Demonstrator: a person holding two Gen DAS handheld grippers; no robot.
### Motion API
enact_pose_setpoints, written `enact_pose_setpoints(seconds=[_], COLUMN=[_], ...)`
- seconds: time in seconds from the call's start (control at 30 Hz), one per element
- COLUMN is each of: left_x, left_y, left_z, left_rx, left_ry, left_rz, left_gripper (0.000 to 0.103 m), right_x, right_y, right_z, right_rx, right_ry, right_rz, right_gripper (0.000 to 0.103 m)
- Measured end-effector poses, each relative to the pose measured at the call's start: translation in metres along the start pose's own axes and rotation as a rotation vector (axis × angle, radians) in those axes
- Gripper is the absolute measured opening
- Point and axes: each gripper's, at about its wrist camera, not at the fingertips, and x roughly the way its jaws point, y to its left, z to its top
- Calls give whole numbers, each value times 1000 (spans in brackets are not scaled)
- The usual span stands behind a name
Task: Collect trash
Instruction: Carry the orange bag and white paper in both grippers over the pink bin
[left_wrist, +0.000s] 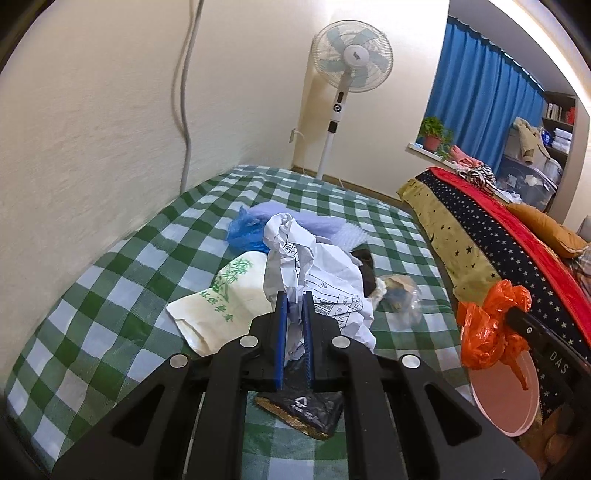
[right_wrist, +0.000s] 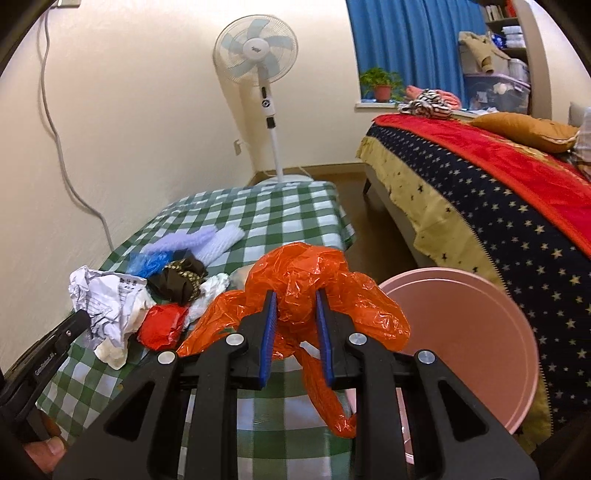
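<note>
My left gripper (left_wrist: 294, 295) is shut on a crumpled white printed paper (left_wrist: 317, 266), held above the green checked table (left_wrist: 110, 295). From the right wrist view that paper (right_wrist: 99, 295) hangs at the left gripper's tip. My right gripper (right_wrist: 295, 295) is shut on an orange plastic bag (right_wrist: 306, 280), which dangles above the table's near corner beside a pink bin (right_wrist: 461, 339). In the left wrist view the orange bag (left_wrist: 487, 325) hangs over the pink bin (left_wrist: 506, 391). A beige bag with green print (left_wrist: 229, 295), a dark wrapper (left_wrist: 303, 406) and a red wrapper (right_wrist: 162, 325) lie on the table.
More litter lies further back on the table: blue plastic (left_wrist: 243, 229), lilac foam (right_wrist: 192, 240), a brown wrapper (right_wrist: 181, 280), clear plastic (left_wrist: 399, 295). A bed with a starred cover (right_wrist: 480, 206) stands right of the bin. A standing fan (right_wrist: 258, 62) is in the corner.
</note>
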Motion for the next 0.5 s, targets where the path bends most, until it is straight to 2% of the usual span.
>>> enact_pose_setpoints(seconds=[0.5], left_x=[-15], left_y=[-34], left_z=[-3], left_rx=[42], left_ry=[-24], left_rz=[-58], left_gripper=[8], right_x=[-36], right_y=[-34], right_z=[9], right_rx=[44], right_ry=[-71], right_rz=[-86], right_gripper=[21])
